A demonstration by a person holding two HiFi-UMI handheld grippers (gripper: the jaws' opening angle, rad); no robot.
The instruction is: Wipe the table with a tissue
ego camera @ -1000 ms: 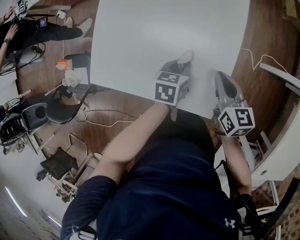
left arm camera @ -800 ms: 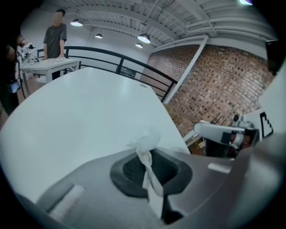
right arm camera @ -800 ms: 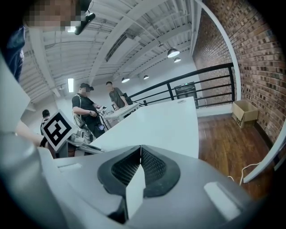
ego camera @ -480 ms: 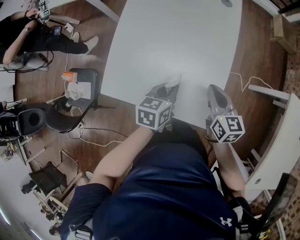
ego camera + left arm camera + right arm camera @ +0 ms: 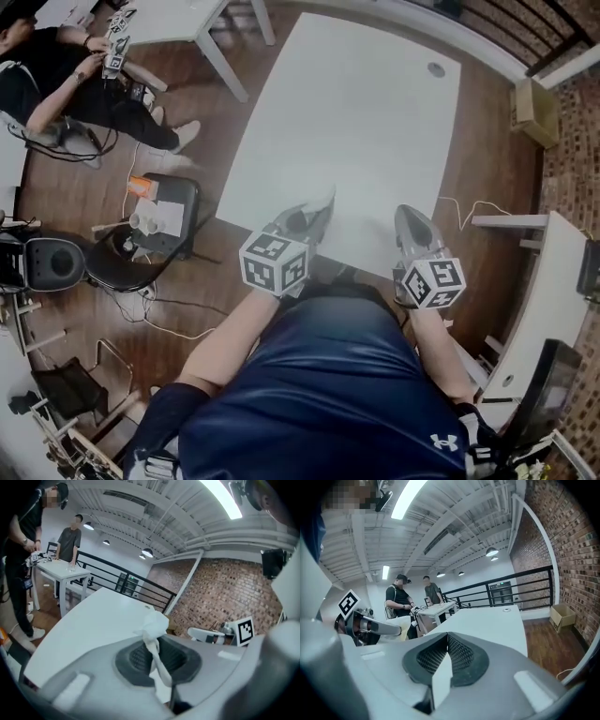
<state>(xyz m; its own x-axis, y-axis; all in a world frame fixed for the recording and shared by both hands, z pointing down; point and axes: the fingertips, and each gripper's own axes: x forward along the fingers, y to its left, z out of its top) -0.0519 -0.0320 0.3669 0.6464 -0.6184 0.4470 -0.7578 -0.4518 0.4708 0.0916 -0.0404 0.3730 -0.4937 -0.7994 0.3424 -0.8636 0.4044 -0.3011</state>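
I grip the tissue (image 5: pixel 153 624) in my left gripper (image 5: pixel 316 212) at the bench's (image 5: pixel 356 112) near edge, with the bench stretching ahead. My right gripper (image 5: pixel 411 223), just beside it, is clenched empty.

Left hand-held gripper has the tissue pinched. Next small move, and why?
Probably lower the left hand-held gripper until the tissue touches the white table: its jaws are shut on the tissue, which pokes out past the tips and seems to sit above the table's near edge.
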